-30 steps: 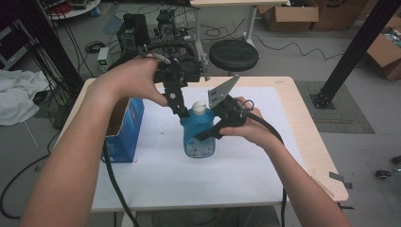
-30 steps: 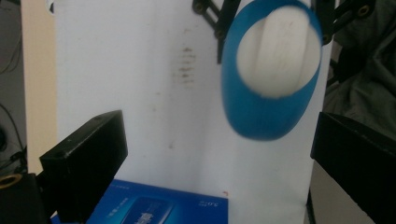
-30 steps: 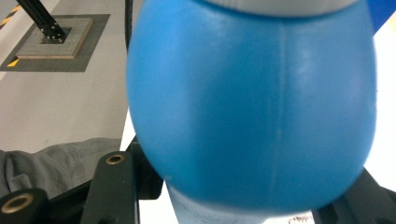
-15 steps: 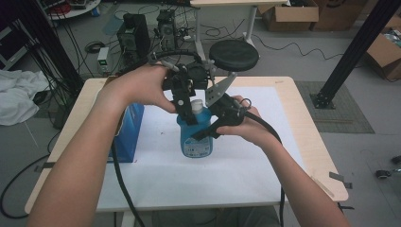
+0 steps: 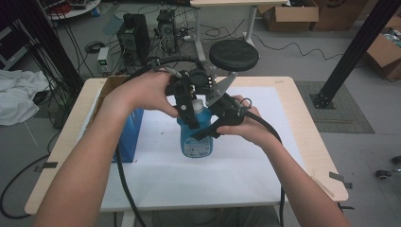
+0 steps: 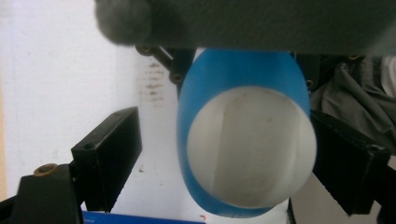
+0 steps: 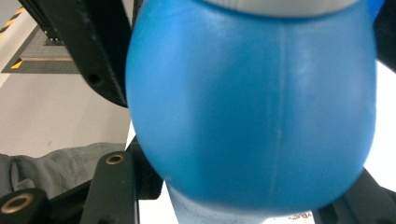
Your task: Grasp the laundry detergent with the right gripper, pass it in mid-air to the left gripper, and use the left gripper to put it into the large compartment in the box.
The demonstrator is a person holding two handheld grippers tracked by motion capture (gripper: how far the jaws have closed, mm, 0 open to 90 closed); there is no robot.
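White paper covers my wooden table (image 5: pixel 307 123), workshop clutter beyond. Blue bottle (image 5: pixel 196 137) stands upright at centre, white cap (image 6: pixel 250 149) on. I judge it smooth, slippery plastic, moderately heavy if full; the shoulder and cap are the best holds. Left gripper (image 5: pixel 189 106) straddles the cap, jaws spread, 1 clearly short of it. Right gripper (image 5: pixel 220 111) brackets the shoulder; closure I cannot tell. Blue box (image 5: pixel 127 137) sits left.
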